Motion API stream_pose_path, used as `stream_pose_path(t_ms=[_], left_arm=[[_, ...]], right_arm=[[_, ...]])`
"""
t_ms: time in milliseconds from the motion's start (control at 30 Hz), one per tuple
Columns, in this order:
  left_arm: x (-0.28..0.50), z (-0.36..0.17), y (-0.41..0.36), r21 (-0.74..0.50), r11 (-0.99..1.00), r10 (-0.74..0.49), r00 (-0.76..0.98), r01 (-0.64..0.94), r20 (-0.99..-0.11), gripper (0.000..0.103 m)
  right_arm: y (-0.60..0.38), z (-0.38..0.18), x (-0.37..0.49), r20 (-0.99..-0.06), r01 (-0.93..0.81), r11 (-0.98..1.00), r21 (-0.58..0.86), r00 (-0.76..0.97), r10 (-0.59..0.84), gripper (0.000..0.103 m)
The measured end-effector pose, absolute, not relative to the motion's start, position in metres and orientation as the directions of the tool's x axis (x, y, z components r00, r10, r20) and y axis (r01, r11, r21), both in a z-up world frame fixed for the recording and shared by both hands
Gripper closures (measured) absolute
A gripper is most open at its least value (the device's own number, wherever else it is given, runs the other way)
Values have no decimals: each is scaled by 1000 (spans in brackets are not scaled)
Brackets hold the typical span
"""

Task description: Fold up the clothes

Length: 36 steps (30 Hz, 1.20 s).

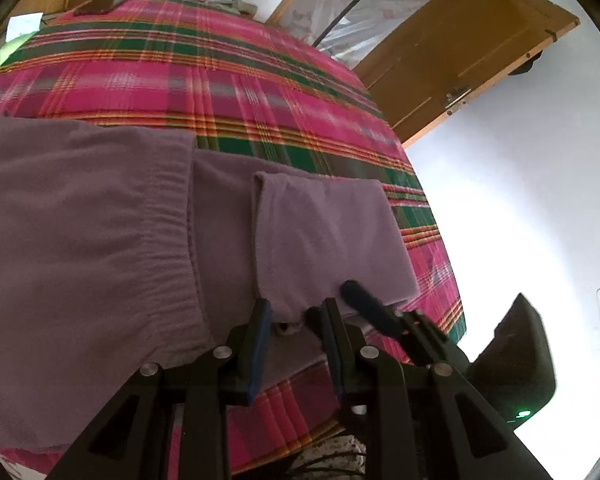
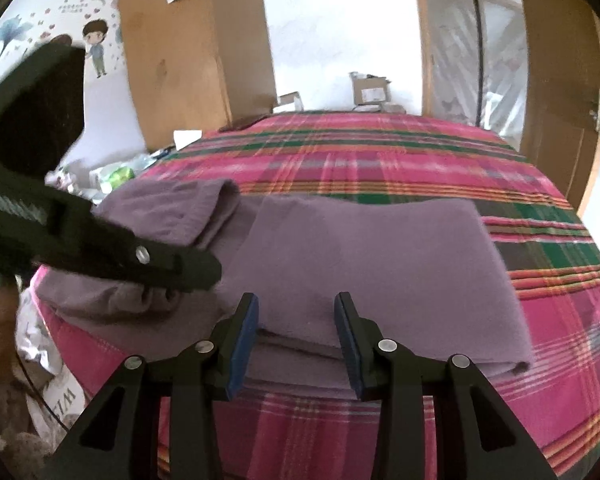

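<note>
Purple jogging trousers (image 1: 100, 220) with an elastic waistband lie partly folded on the plaid bedsheet (image 1: 220, 80). My left gripper (image 1: 296, 310) is shut on a bunched end of the folded flap (image 1: 320, 232), and cloth fills the gap between its blue pads. From the right wrist view, the left gripper (image 2: 204, 272) comes in from the left, with wrinkled cloth gathered under its tip. My right gripper (image 2: 296, 312) is open above the near edge of the folded trousers (image 2: 360, 248), holding nothing. One dark finger of the right gripper (image 1: 360, 300) rests beside the flap.
The bed's right edge (image 1: 452, 280) drops to a bright floor. A wooden door (image 1: 460, 60) and a wardrobe (image 2: 172, 60) stand behind the bed. Cardboard boxes (image 2: 370, 90) sit past the far end. Bags and clutter (image 2: 112, 176) lie left of the bed.
</note>
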<state>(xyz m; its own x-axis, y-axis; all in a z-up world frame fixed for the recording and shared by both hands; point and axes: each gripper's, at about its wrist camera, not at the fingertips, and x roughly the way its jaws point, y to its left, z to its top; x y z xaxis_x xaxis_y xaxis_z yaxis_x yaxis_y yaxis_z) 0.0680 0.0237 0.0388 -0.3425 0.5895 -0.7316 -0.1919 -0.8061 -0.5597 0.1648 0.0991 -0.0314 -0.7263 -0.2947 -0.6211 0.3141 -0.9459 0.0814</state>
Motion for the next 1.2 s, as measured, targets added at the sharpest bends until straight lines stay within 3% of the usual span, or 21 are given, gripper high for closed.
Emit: stream_pose_path(t_ms=[267, 1200], left_arm=[[77, 49, -1, -592, -791, 599, -395, -156, -696, 77], [103, 34, -85, -577, -817, 503, -495, -4, -709, 75]], right_arm=[[89, -33, 164, -626, 318, -947, 45, -730, -275, 62], [60, -32, 151, -656, 332, -942, -39, -720, -227, 62]])
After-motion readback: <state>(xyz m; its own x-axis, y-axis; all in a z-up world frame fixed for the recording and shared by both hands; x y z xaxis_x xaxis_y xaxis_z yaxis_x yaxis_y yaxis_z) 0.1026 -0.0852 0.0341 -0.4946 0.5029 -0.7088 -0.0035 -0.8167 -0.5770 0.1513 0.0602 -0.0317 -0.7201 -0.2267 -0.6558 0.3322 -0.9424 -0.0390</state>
